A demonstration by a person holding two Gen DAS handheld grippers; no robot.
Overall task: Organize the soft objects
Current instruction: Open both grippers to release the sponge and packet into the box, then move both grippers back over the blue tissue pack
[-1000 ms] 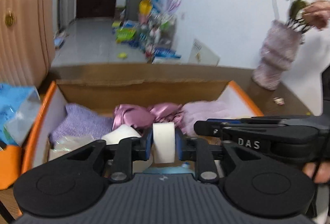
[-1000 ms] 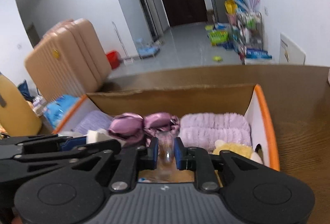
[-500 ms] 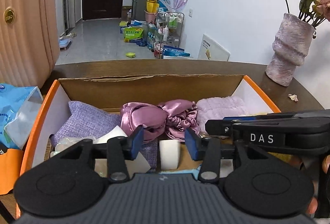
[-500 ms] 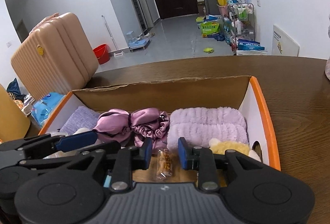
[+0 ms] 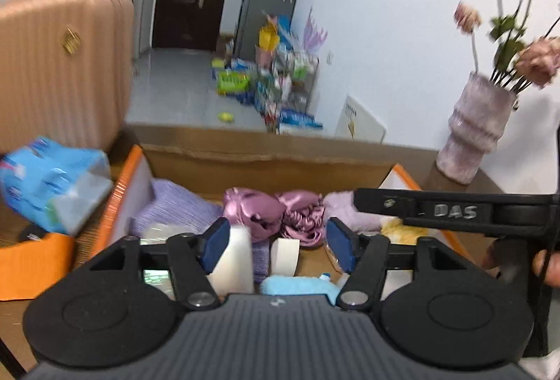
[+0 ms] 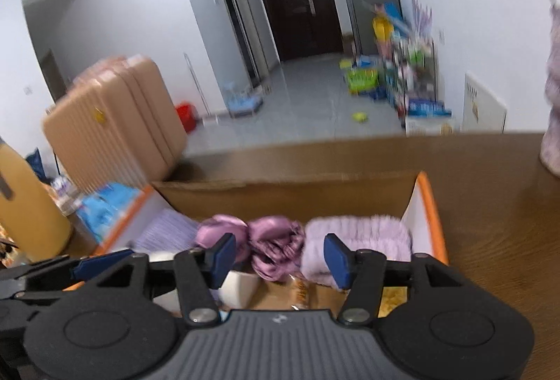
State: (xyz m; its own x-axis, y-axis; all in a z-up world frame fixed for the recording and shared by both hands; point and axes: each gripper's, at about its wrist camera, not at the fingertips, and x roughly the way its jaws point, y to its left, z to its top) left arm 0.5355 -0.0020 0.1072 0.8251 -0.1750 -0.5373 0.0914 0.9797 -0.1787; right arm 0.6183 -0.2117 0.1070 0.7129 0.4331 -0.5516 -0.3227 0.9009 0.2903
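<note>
Left gripper (image 5: pixel 278 248) jaws spread wide, empty; white foam block (image 5: pixel 285 255) stands in cardboard box (image 5: pixel 266 166) just beyond, between fingers. Right gripper (image 6: pixel 280 259) likewise agape, snack packet (image 6: pixel 301 294) below. Only right view shows red bucket (image 6: pixel 185 115).

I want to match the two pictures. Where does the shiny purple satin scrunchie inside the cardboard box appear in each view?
Left wrist view: the satin scrunchie sits just above the centre, in the box, behind the open left gripper.
Right wrist view: the scrunchie is at lower centre, between the blue pads of the open right gripper.
Shared landmark: the fluffy lilac cloth lies directly to its right in both views.
</note>
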